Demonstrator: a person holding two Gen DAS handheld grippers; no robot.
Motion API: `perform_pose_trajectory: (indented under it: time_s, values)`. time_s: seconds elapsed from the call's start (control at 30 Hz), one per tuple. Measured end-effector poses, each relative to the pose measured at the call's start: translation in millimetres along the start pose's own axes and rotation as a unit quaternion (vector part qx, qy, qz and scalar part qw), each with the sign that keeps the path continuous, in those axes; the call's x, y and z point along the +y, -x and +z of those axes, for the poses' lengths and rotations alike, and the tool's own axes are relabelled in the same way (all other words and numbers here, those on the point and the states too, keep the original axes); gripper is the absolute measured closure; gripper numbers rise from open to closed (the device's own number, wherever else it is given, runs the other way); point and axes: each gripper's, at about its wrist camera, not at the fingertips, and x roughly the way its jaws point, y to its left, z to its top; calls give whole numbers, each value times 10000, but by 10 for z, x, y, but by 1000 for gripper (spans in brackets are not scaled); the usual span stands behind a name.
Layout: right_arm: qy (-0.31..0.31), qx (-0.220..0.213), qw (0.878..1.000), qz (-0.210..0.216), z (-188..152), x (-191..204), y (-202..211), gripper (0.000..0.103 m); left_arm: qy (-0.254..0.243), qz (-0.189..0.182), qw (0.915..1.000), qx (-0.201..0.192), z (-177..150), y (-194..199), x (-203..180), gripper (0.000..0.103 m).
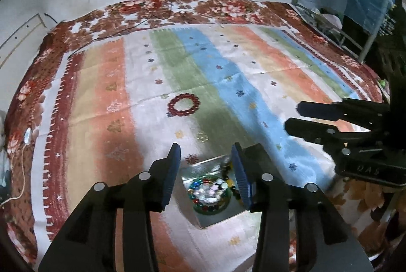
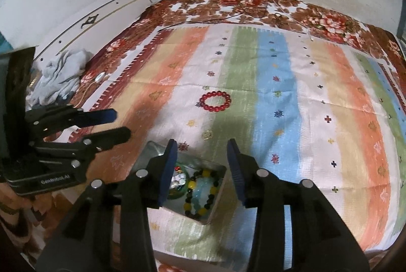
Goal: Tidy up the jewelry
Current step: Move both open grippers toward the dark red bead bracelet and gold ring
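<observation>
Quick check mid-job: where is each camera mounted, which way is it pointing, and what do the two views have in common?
Left wrist: on the left gripper, angled down over the clear box; the right gripper shows at right.
Right wrist: on the right gripper, angled down over the same clear box; the left gripper shows at left.
Shared: the box, red bead bracelet, striped cloth.

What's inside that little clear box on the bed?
The clear box holds a round ornament studded with coloured gems and a bracelet of yellow and black beads. A gripper finger hides part of each, so anything beneath them can't be seen.
</observation>
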Motion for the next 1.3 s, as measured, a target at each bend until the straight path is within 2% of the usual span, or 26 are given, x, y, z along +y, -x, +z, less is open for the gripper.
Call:
perform_pose_trajectory:
  time_s: [0.3,0.37,0.5,0.57,0.83,1.3]
  values:
    - [29,38,9999,-93,63,-59,-111,57,71,176,9998,44,128,-74,178,51]
    - [48,58,9999,-108,88,-63,-142,52,90,195,9998,53,166,-101,213,48]
    - [83,68,9998,-162,163,-81,-224,43,137,227,9996,58,272,-165,312,35]
    - [86,80,9998,-185,201,-103,-274,35,145,262,9995,76,321,-201,353,35]
    - [74,163,9997,-162,357,-218,-478,22,222,302,9992,153,526,-417,486,23]
    - [134,407,9990,-91,531,-327,-865,22,351,266,9985,326,768,-798,656,23]
